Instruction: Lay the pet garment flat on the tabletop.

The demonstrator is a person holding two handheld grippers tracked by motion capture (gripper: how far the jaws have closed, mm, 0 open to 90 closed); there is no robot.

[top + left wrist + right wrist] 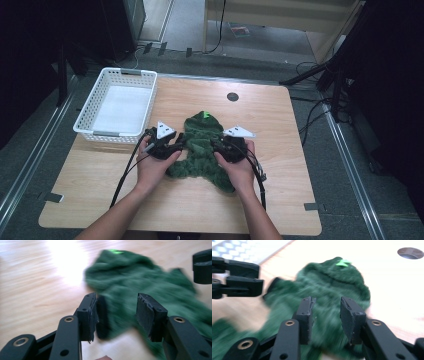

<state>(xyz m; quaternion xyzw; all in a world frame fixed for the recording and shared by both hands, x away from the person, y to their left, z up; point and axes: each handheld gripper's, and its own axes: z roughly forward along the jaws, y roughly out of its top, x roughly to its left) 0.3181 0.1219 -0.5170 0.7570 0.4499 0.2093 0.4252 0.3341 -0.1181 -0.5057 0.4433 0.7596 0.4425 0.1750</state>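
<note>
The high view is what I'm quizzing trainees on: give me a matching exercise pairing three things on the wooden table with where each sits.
Things:
1. white plastic lattice basket
2. fuzzy dark green garment
3. round dark hole in the tabletop

Places:
A. middle of the table, between the two hands
B. far left corner
C. far side, beyond the garment

Pairs: 1-B, 2-A, 3-C

Motion blurs the green fleece garment [150, 290] in both gripper views; hands cover its middle at 6 o'clock from its neon tag [205, 114].
</note>
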